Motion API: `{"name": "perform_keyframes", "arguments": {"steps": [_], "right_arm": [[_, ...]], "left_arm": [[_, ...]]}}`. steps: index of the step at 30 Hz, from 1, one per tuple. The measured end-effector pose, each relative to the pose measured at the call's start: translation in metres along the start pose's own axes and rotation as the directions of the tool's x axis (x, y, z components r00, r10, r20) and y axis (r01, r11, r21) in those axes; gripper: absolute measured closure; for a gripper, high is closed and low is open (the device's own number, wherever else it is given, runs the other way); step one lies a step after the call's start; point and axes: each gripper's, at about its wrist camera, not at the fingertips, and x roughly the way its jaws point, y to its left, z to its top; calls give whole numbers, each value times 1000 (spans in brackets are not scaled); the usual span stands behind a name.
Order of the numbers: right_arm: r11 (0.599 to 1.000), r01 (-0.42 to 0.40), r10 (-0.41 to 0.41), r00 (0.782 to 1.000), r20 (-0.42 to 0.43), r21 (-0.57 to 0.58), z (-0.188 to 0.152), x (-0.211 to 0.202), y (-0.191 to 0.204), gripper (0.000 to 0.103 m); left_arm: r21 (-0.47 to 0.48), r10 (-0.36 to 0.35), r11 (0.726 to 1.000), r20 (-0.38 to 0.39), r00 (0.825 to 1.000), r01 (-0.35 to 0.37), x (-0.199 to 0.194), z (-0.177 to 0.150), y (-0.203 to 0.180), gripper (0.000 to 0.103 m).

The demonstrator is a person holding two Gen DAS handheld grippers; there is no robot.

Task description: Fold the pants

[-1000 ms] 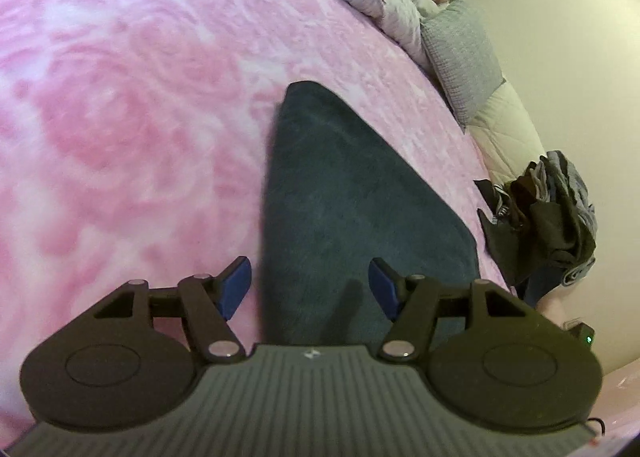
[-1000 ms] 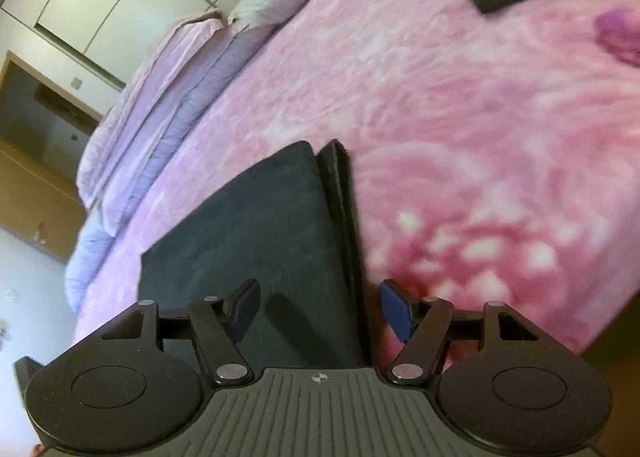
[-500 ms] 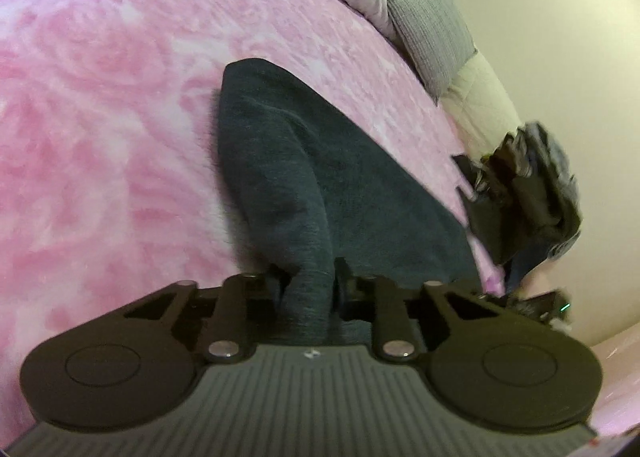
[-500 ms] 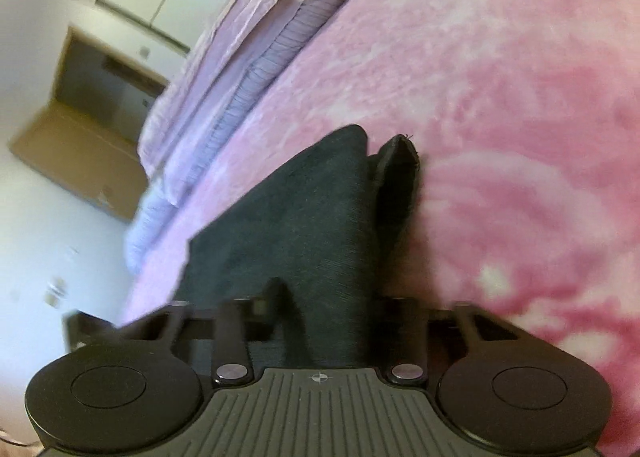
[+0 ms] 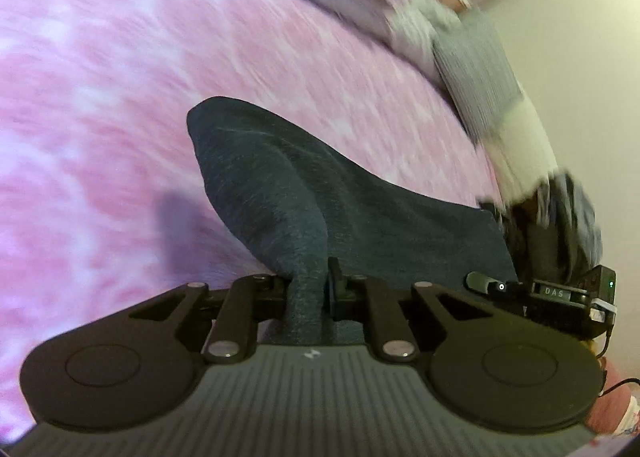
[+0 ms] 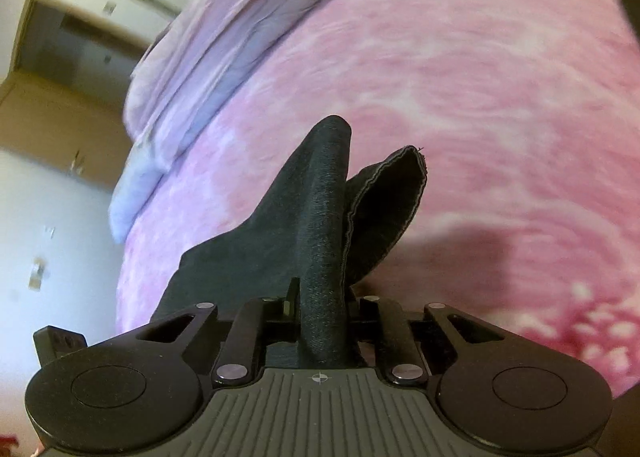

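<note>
Both wrist views look forward along closed fingers, close above the pink bedspread (image 5: 120,97): left faces the cushions (image 5: 476,69), right the folded quilts (image 6: 208,69). Shared: the dark pants (image 5: 280,185).

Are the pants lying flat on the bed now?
No. Both ends of the pants are pinched and raised above the pink blanket.
</note>
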Motion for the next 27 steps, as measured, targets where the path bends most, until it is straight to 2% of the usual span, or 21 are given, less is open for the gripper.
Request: {"name": "perform_keyframes", "arguments": {"steps": [3, 6, 10, 13, 17, 23, 27], "right_arm": [[997, -68, 64, 994, -85, -48, 19, 22, 49, 90], [982, -140, 118, 978, -173, -124, 31, 62, 108, 90], [948, -224, 161, 950, -268, -225, 36, 130, 194, 90], [926, -271, 183, 931, -314, -264, 37, 191, 256, 90], [910, -296, 193, 922, -335, -290, 34, 287, 335, 90], [913, -280, 182, 931, -317, -297, 44, 433, 418, 90], [915, -267, 178, 940, -291, -302, 60, 524, 453, 90]], "left_arm": [[-71, 63, 996, 93, 994, -56, -61, 6, 14, 91], [-156, 131, 982, 182, 975, -103, -114, 12, 40, 91], [-235, 214, 960, 278, 936, -150, -173, 33, 89, 91], [-280, 251, 947, 335, 908, -158, -210, 66, 143, 91], [-303, 272, 939, 368, 889, -162, -240, 132, 224, 91], [-297, 279, 939, 353, 893, -176, -254, 259, 365, 91], [-274, 279, 943, 346, 896, -188, -248, 330, 439, 91]]}}
